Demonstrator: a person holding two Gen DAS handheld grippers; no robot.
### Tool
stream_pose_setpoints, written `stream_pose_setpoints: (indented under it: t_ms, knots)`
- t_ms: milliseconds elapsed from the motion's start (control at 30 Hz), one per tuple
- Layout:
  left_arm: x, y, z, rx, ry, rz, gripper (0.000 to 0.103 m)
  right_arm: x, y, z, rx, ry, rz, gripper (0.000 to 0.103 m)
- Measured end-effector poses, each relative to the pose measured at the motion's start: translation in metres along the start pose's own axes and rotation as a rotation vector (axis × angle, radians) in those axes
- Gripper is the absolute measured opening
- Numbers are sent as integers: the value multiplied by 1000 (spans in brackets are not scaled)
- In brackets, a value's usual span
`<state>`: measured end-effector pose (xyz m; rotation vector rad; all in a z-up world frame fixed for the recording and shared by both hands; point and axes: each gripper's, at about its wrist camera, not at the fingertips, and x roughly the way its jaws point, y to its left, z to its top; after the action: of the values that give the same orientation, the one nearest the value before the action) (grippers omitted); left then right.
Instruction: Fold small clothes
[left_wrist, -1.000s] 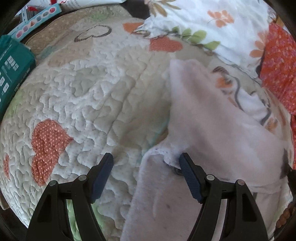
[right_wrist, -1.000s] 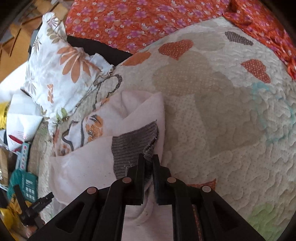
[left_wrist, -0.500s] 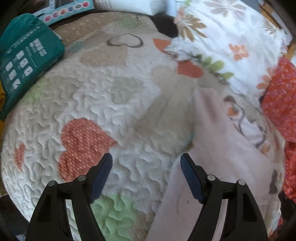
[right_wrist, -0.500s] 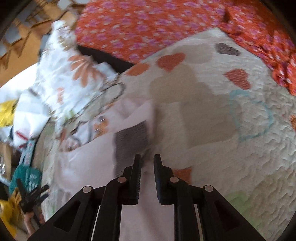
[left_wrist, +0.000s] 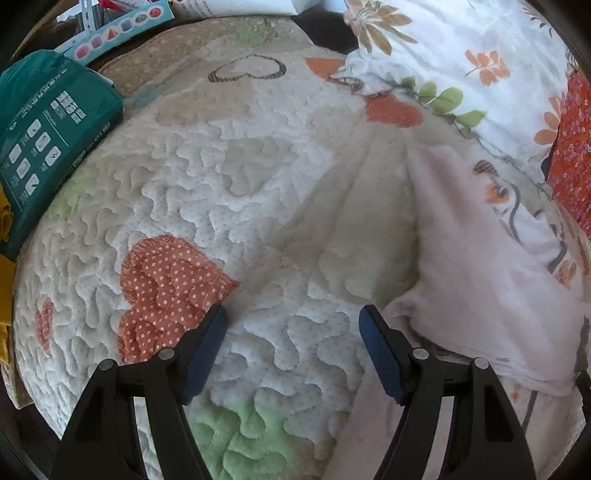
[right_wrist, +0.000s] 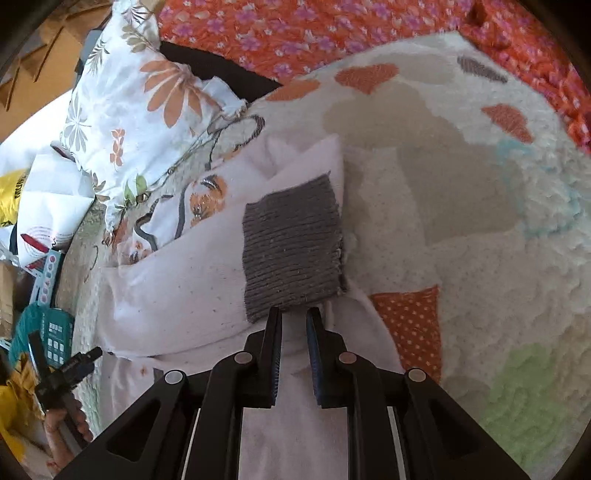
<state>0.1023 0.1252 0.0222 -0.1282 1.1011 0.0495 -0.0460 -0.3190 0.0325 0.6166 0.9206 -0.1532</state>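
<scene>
Over the quilt (left_wrist: 258, 206), the left gripper (left_wrist: 291, 343) hangs wide apart and empty, the pink garment (left_wrist: 476, 266) just to its right. Beyond, the right gripper (right_wrist: 294, 326) shows a narrow gap, holding nothing, just short of the grey cuff (right_wrist: 291, 254) — a sleeve looks folded in. Next fold needs a fresh edge pinched.

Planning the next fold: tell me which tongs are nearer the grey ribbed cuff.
Right. The right tongs sit just below the grey ribbed cuff, tips almost at its lower edge. The left tongs hang over bare quilt, beside the garment.
</scene>
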Motion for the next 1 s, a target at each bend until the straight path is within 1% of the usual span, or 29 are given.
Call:
stream_pose_setpoints:
  t_ms: [67, 133, 233, 400, 567, 633, 700, 767, 800, 900, 1000]
  knots:
    - [-5, 2, -1, -12, 7, -21, 74, -11, 15, -1, -36, -22, 24, 15]
    - [-7, 5, -3, -37, 23, -55, 74, -14, 36, 0, -72, -24, 66, 15]
    - [-9, 11, -5, -69, 41, -78, 74, 0, 85, -4, -173, 8, 127, 15]
    - [-20, 32, 0, -158, 34, -126, 74, 57, 177, -16, -334, 99, 202, 15]
    - [-25, 46, 6, -193, 28, -151, 74, 115, 258, -26, -459, 168, 247, 15]
    - [-24, 51, 10, -212, 32, -149, 74, 138, 281, -26, -500, 187, 241, 15]
    - [-24, 56, 13, -229, 37, -154, 74, 167, 306, -27, -536, 209, 210, 15]
    - [-23, 56, 18, -238, 36, -154, 74, 188, 320, -25, -548, 224, 186, 15]
    - [-23, 55, 20, -237, 33, -152, 74, 198, 328, -23, -552, 218, 181, 15]
    - [-22, 49, 24, -215, 25, -137, 74, 214, 347, -13, -563, 191, 171, 16]
    - [-19, 41, 27, -178, 21, -108, 74, 219, 357, -2, -552, 218, 181, 17]
